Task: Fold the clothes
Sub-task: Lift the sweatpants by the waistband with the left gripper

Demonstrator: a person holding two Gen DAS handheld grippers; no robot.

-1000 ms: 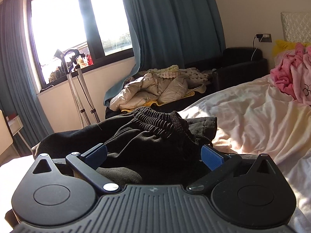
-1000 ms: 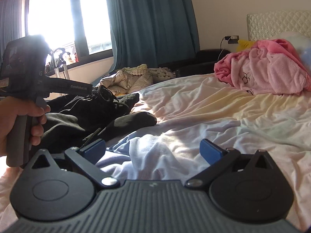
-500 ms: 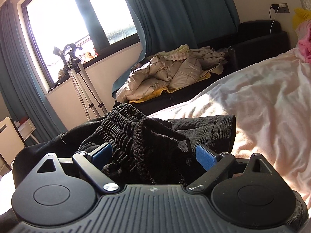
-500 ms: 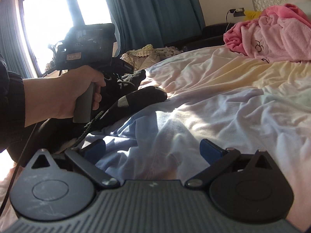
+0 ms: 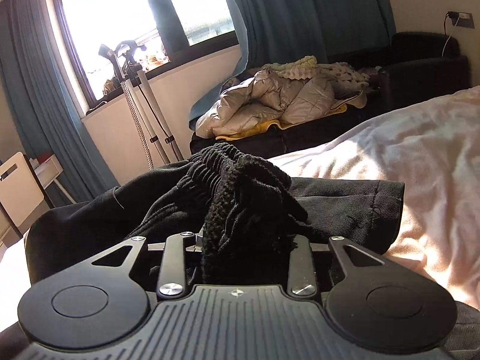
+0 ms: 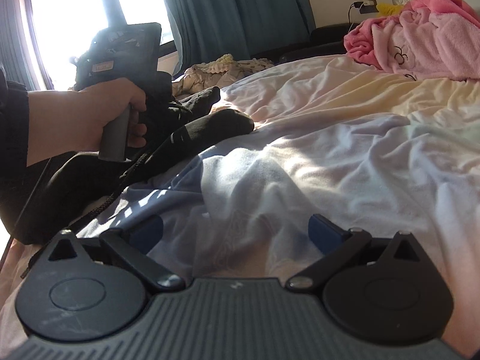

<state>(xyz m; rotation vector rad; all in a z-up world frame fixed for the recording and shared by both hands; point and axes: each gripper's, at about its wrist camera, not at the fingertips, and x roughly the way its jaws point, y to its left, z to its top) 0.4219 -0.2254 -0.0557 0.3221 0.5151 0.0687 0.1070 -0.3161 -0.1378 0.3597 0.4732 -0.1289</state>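
- The bed (image 6: 345, 138) is filling most of both views; its pale sheet is lying wrinkled, with sun patches on it.
- Teal curtains (image 5: 300, 15) are hanging beside a bright window (image 5: 120, 21) on the far wall.
- A dark sofa (image 5: 420, 69) is standing under the window side, and a beige puffer jacket (image 5: 270, 102) is lying crumpled on it, on top of something yellow.
- A pink garment (image 6: 420, 30) is lying in a heap at the far right of the bed, well apart from the dark clothes.
- The black trousers (image 5: 345, 210) are lying bunched near the left edge of the bed, with the ribbed elastic waistband (image 5: 216, 162) raised in the middle. In the right wrist view one dark leg end (image 6: 216, 126) is stretching out over the sheet.
- The person's left hand (image 6: 99, 120) is gripping the grey handle of the left gripper (image 5: 240, 246). Its jaws are closing, and a thick fold of the black fabric is standing between them; the pads themselves are hidden by the cloth, but the fabric is looking squeezed there.
- The right gripper (image 6: 235, 234) is hovering low over the bare sheet, just beside the trousers. Its blue fingers (image 6: 322, 231) are standing wide apart and are holding nothing.
- A folded metal stand (image 5: 141, 105) is leaning on the wall below the window.
- A charger (image 5: 462, 18) is sitting in a wall socket above the sofa.
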